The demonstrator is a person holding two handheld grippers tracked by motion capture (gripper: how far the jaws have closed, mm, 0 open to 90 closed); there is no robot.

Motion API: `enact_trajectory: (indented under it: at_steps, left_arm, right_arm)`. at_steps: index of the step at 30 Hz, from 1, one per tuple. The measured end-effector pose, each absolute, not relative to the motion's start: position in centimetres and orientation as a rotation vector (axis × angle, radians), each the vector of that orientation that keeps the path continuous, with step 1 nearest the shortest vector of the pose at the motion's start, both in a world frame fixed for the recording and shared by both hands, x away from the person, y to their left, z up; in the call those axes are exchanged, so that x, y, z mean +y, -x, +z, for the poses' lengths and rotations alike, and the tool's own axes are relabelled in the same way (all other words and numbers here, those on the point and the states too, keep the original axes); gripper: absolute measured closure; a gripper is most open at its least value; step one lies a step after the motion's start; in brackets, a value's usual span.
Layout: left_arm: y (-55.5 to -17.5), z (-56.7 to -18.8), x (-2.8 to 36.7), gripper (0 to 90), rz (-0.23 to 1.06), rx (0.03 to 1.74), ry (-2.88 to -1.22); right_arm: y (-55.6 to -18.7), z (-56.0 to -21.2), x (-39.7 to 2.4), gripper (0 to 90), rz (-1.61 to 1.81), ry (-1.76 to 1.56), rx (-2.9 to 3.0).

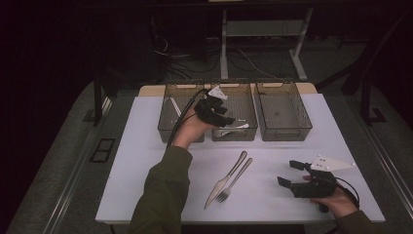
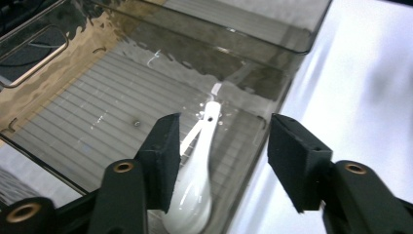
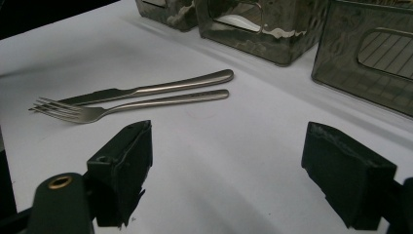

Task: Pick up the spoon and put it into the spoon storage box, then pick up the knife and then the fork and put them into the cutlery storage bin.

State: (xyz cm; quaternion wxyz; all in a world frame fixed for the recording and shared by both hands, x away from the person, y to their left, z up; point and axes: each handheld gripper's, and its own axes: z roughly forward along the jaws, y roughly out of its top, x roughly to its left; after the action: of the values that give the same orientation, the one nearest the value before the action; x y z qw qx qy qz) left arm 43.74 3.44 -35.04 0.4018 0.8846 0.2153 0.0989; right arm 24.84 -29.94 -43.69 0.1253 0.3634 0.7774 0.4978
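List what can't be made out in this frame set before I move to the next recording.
- White spoon: its bowl end is cut off by the bottom edge of the left gripper view and partly covered by the left gripper's finger.
- Left bin: in the high view, its contents are mostly hidden by the hand and cable; a pale strip there is too small to identify.
- Knife: blade tip hidden behind the fork in the right gripper view.

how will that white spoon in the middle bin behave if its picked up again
The white spoon looks glazed and glossy, so probably slippery between the fingers. It seems ceramic: likely stiff, and liable to chip if dropped in the bin. Its rounded bowl may let it rock.
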Motion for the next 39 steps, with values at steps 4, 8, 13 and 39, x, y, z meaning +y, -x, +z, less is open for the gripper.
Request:
enact_trajectory:
  at_steps: [4, 8, 13, 39]
  left_arm:
    - [-42.8, -35.0, 4.3, 41.7, 0.222, 0.563, -2.184]
    - [-41.4, -35.0, 5.0, 36.5, 0.211, 0.564, -2.166]
    - [-39.7, -35.4, 5.8, 31.5, 0.206, 0.560, -2.137]
    - [-31.8, -39.6, 11.2, 7.1, 0.237, 0.626, -2.064]
  right_arm:
    - [-24.9, -43.7, -30.1, 19.1, 1.452, -1.065, 2.256]
    - [-24.9, -43.7, -30.0, 19.1, 1.451, -1.064, 2.258]
    - [-24.7, -43.7, -30.1, 19.1, 1.452, -1.064, 2.253]
    - [-24.8, -43.7, -30.3, 19.1, 1.441, -1.093, 2.253]
